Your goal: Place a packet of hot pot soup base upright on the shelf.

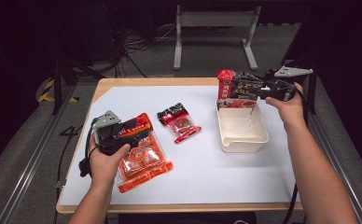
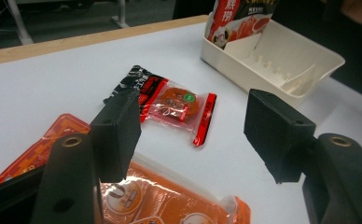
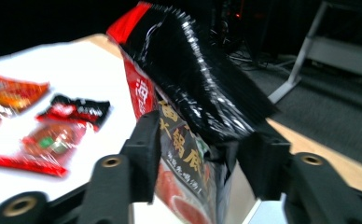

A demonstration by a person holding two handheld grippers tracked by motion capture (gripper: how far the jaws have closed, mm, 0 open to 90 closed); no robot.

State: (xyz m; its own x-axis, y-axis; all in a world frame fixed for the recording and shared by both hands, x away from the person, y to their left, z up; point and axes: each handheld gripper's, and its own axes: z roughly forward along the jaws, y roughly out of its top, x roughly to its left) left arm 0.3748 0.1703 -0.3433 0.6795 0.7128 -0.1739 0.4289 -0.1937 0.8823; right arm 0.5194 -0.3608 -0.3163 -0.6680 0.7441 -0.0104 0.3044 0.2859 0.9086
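Black-and-red sauce packet [image 1: 237, 86] hangs upright in the right gripper [image 1: 263, 89], directly over the far end of the cream plastic bin [image 1: 242, 135] at the right of the white table [image 1: 244, 172]; its long axis runs roughly crosswise to the jaws, and its lower edge sits at or just inside the bin's far rim, so the coming move is, as I judge it, a short drop straight down followed by a release. The right gripper view shows that gripper's jaws closed partway on the crinkled packet [image 3: 193, 116], pinching it near one side. The left gripper [image 1: 118, 135] rests well apart from the bin, over the large orange packet [image 1: 144, 158], and the left gripper view shows its jaws spread wide with nothing between them. That same view shows the small red snack packet [image 2: 179, 105] lying flat between the orange packet [image 2: 170, 200] and the bin [image 2: 305, 65], and the sauce packet's bottom [image 2: 235, 23] against the bin's wall, a contact the high view leaves uncertain.
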